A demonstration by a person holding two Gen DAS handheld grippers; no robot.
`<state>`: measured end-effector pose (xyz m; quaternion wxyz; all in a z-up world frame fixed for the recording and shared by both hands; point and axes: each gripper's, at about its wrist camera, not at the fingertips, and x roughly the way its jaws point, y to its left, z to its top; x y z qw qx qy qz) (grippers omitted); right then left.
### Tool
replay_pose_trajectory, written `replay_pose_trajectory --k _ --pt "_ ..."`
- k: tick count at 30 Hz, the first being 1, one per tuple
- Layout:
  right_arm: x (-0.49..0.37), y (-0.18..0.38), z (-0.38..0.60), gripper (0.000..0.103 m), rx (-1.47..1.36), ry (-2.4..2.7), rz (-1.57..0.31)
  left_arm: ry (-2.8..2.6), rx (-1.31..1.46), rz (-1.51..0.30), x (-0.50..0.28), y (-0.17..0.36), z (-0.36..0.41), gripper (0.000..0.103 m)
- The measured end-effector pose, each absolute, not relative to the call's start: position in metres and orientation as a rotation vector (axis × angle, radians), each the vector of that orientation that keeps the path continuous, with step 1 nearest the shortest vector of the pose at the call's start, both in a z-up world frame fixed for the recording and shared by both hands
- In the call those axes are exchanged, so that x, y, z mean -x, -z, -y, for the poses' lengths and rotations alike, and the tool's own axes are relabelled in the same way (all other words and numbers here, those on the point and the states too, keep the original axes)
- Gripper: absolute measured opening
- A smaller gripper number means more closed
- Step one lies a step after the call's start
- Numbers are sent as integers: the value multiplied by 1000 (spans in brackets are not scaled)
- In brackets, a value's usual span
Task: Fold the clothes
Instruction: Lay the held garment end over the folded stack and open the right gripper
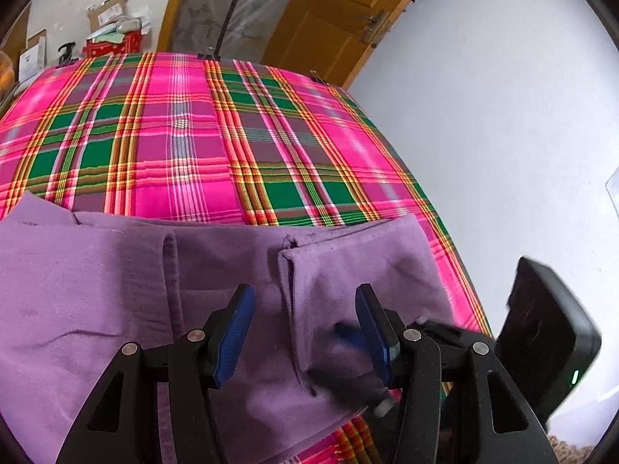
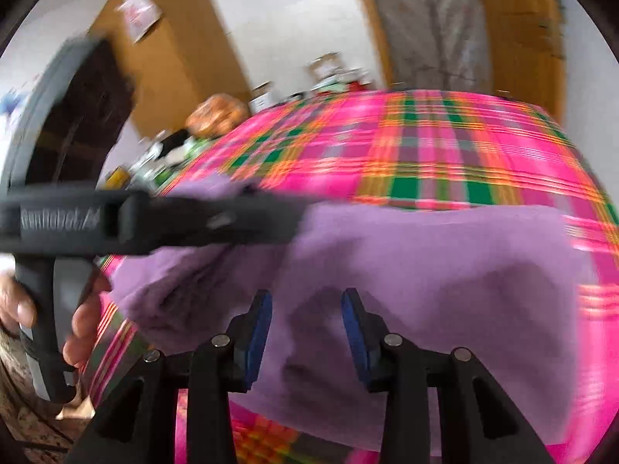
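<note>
Two pairs of blue-padded jaws stood parted with nothing pinched: your left gripper (image 1: 303, 330) hovered over a folded flap of the soft purple garment (image 1: 116, 290), and your right gripper (image 2: 305, 332) over its smoother stretch. That fuzzy cloth lay along the near edge of the pink-and-green plaid cover (image 1: 201, 143). Beyond it stood cardboard boxes (image 1: 112, 19) and a wooden door (image 1: 340, 15).

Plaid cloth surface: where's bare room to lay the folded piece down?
Free: the pink-and-green plaid cloth beyond the purple fleece garment, up to the far edge by the cardboard boxes, and the strip along the white wall. Crowded: the near edge, under the garment and both grippers.
</note>
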<state>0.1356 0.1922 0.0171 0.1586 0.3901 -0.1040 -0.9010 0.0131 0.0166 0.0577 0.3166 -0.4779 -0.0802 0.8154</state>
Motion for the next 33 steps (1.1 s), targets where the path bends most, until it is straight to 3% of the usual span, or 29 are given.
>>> replay_pose_trajectory --k 6,16,22,25,33 --pt "-124 -21 -262 38 -1176 2827 401 -2136 1250 201 -7 -56 -31 56" --pt "-94 -9 -256 35 -1264 2890 168 -2115 1367 166 14 -21 -54 56" --pt "-108 -28 -273 31 -1174 2929 330 -2126 1376 221 22 -21 -44 56" --pt "-100 -12 -280 31 -1251 2896 356 -2130 1381 225 21 -21 -43 56" --pt "-102 -7 -295 37 -1307 2846 502 -2135 1407 239 25 -22 -44 56"
